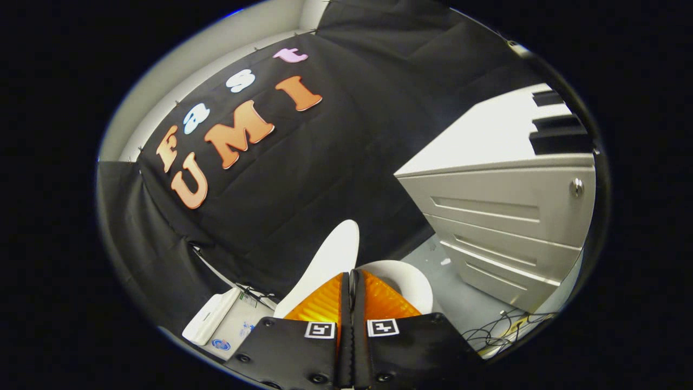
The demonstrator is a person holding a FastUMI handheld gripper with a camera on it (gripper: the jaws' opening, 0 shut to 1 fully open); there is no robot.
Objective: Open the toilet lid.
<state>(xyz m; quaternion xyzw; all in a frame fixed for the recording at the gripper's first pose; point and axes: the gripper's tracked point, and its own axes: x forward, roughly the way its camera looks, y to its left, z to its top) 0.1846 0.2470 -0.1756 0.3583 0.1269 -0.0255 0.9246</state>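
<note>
The gripper [353, 279], its fingers pressed together on the lid [330, 260] edge, is lifting it; next, tip it fully back.

One toilet lid [330, 260], one drawer cabinet [503, 227], one claw [353, 281].

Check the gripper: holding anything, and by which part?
The gripper has its fingers closed together, apparently pinching the thin edge of the raised toilet lid; the contact itself is hidden, so the hold cannot be confirmed. The toilet seat lies just beyond.
</note>
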